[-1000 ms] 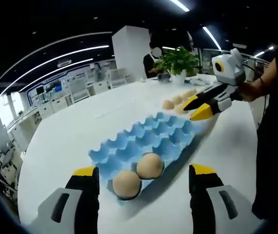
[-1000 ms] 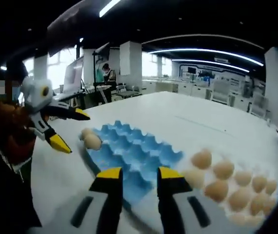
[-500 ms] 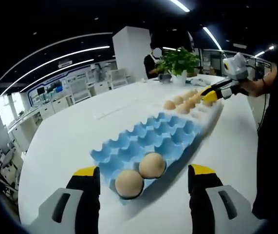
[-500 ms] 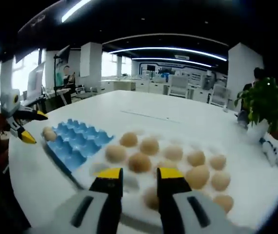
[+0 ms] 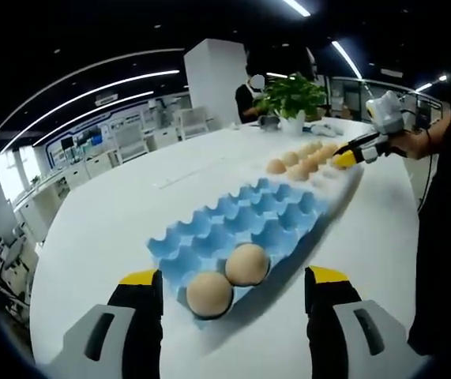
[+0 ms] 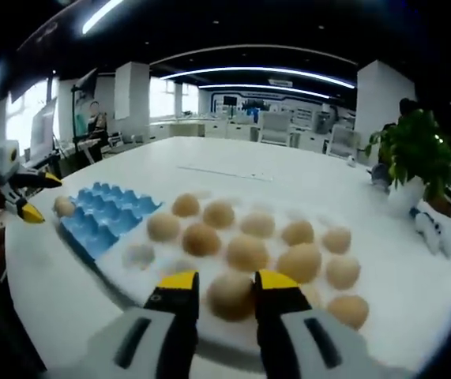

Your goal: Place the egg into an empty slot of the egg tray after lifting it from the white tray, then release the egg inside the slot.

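Right gripper (image 6: 227,286) has come in over the white tray (image 6: 122,272) since a second ago, when it hung over the blue egg tray (image 6: 99,221); its jaws stand spread with an egg (image 6: 230,295) just between the yellow tips, though contact cannot be told. More eggs lie in rows beyond it, none blocking the jaws. Far right, a potted plant (image 6: 415,158) stands on the table (image 6: 304,170). Left gripper (image 5: 229,286) stays low at the near end of the egg tray (image 5: 241,225), jaws spread wide, two eggs (image 5: 227,278) sitting in the nearest slots between them.
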Demonstrator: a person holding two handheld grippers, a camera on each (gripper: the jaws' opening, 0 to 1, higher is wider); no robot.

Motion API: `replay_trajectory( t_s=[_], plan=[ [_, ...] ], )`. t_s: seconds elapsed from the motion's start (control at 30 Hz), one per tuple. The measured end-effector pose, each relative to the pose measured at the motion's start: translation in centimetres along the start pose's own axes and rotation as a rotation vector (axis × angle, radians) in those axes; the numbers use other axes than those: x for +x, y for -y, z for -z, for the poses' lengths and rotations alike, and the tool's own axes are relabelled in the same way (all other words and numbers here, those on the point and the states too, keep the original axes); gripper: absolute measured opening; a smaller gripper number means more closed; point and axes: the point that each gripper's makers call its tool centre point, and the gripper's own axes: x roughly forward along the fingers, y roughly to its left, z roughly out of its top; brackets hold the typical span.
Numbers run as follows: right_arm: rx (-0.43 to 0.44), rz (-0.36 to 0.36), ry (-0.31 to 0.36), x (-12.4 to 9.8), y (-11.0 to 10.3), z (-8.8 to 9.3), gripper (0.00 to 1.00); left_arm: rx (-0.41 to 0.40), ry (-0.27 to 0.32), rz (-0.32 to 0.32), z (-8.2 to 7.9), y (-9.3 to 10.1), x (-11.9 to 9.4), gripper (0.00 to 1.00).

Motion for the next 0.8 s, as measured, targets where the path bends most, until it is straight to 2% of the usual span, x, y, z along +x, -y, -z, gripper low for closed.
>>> replay_trajectory(
  t_s=[0.1, 0.2, 0.27, 0.33, 0.47, 0.53, 0.6, 0.67, 0.73, 0.77, 0.8],
  plan=[
    [0.033, 0.011, 0.001, -0.1, 0.2, 0.0, 0.28, -0.078, 0.023, -0.004, -0.7, -0.2, -0.2, 0.75],
    [0.016, 0.023, -0.010, -0.1, 0.2, 0.1, 0.28, -0.082, 0.028, -0.012, -1.3, -0.7, -0.4, 0.79],
    [0.009, 0.026, -0.013, -0.1, 0.2, 0.1, 0.28, -0.100, -0.004, -0.026, -1.3, -0.9, -0.5, 0.81],
    [0.007, 0.029, -0.015, -0.1, 0.3, 0.2, 0.27, -0.161, -0.024, -0.037, -1.2, -1.1, -0.5, 0.82],
    [0.008, 0.029, -0.016, 0.0, 0.4, 0.2, 0.27, -0.277, -0.021, -0.037, -1.9, -1.1, -0.9, 0.83],
    [0.000, 0.029, -0.019, 0.0, 0.4, 0.2, 0.27, -0.299, -0.007, -0.044, -2.5, -1.3, -1.0, 0.84],
    [0.000, 0.028, -0.019, 0.0, 0.4, 0.2, 0.27, -0.327, -0.019, -0.048, -2.8, -1.4, -1.2, 0.85],
    [-0.002, 0.028, -0.021, 0.0, 0.4, 0.3, 0.27, -0.372, 0.005, -0.012, -3.7, -0.9, -1.3, 0.90],
    [-0.006, 0.027, -0.024, 0.0, 0.4, 0.3, 0.27, -0.403, -0.013, -0.003, -3.8, -0.7, -1.5, 0.94],
    [-0.006, 0.027, -0.024, 0.0, 0.4, 0.3, 0.27, -0.449, -0.005, 0.024, -4.1, -0.2, -1.5, 0.95],
    [-0.006, 0.027, -0.024, 0.0, 0.4, 0.3, 0.27, -0.494, 0.019, 0.024, -4.6, -0.4, -1.6, 0.94]
  ],
)
